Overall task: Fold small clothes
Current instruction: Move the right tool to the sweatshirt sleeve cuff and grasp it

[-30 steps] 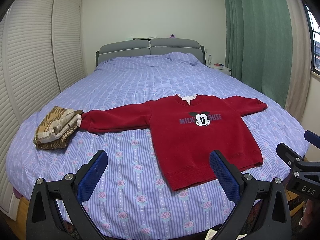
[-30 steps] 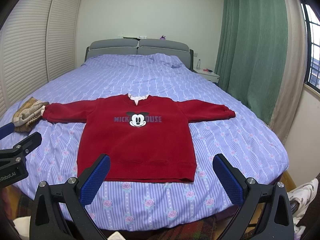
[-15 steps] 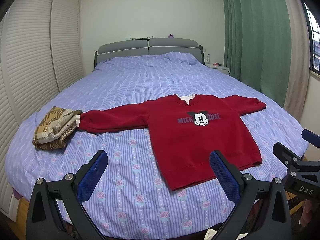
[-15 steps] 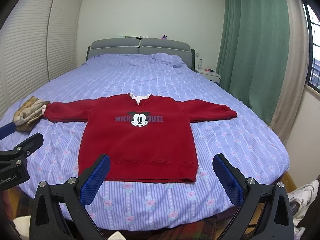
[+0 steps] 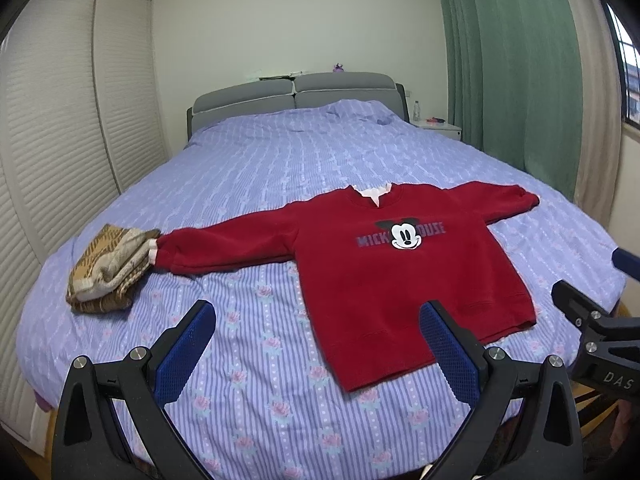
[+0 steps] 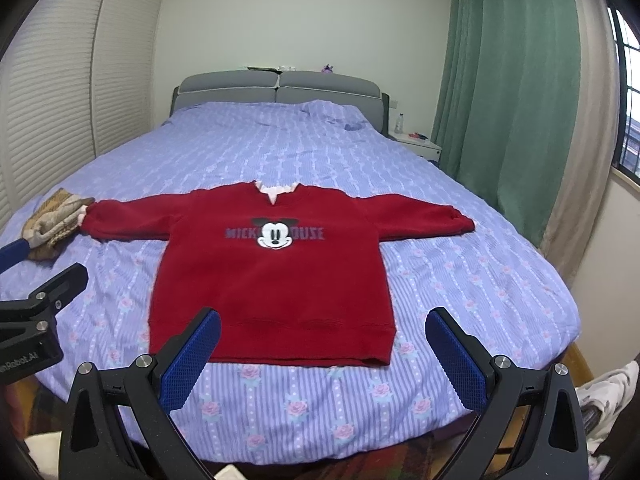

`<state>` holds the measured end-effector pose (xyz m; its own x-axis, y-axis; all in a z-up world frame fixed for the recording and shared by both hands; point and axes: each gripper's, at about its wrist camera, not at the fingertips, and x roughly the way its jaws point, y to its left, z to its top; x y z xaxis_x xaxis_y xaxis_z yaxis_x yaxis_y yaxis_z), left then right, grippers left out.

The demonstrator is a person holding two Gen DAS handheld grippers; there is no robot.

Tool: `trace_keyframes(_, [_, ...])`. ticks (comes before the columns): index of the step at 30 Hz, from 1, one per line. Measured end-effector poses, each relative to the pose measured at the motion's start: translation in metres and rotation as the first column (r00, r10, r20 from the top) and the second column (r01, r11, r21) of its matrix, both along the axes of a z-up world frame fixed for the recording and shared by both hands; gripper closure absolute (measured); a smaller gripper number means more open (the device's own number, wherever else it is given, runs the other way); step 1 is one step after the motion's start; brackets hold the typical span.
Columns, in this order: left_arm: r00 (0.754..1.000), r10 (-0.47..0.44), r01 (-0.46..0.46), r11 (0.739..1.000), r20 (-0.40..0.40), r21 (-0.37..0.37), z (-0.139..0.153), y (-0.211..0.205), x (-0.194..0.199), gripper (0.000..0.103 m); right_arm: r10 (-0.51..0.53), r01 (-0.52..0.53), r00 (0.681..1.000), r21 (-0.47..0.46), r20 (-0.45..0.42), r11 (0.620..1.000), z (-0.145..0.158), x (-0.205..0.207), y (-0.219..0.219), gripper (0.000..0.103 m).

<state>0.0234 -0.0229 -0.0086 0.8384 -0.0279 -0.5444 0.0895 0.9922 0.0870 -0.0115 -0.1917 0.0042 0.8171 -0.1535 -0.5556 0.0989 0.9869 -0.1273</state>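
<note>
right wrist view: nearest is the right tool [image 6: 322,354], jaws spread wide, nothing between the blue pads [image 6: 191,362], held level off the foot of the bed [image 6: 500,280] and pointing up its length. straight ahead, just past the pads, the hem of the red sweatshirt [image 6: 272,276]; the hem fills most of the gap between the pads, so the right tool is lined up near-centre on the body. sweatshirt lies flat, face up, unfolded, collar toward the headboard, body axis running away from the tool, sleeves straight out left and right across the bed. left sleeve cuff touches or just overlaps a folded tan knit [image 6: 54,220] at the left edge of the bed.

left wrist view: left tool [image 5: 316,354] also wide and empty, same level forward pose, but off to the left; the sweatshirt [image 5: 400,264] sits ahead and to the right, only its hem corner near the right pad [image 5: 450,356]. the long left sleeve runs across in front toward the tan knit [image 5: 108,268].

judgement: fold not started. right tool nearer hem and right sleeve, left tool better placed for the left sleeve. farther back: grey headboard [image 6: 276,88], green curtain [image 6: 516,92].
</note>
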Motion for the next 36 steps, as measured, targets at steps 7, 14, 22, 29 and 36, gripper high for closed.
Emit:
trace_keyframes(7, [0.998,-0.057,0.056,0.998,0.031,0.037,0.004,-0.027,0.043,0.0,-0.066,0.066,0.998,-0.034,0.003,0.997,-0.003,0.039,-0.019,0.0])
trace_keyframes(14, [0.987,-0.158,0.157,0.987,0.029,0.037,0.018,-0.075,0.108,0.0,-0.154,0.155,0.988,-0.062,0.02,0.986,0.008,0.089,-0.058,0.0])
trace_keyframes(22, [0.965,-0.26,0.26,0.965,-0.009,0.01,0.019,-0.154,0.185,0.0,-0.26,0.261,0.965,-0.083,0.019,0.962,0.013,0.153,-0.129,0.0])
trace_keyframes(29, [0.946,-0.321,0.32,0.947,-0.049,-0.037,-0.003,-0.229,0.252,0.0,-0.318,0.318,0.948,0.0,0.012,0.948,-0.007,0.212,-0.209,0.0])
trace_keyframes(36, [0.929,-0.348,0.341,0.937,-0.127,-0.073,-0.032,-0.286,0.32,0.0,-0.433,0.435,0.9,0.151,-0.05,0.888,-0.044,0.27,-0.297,0.001])
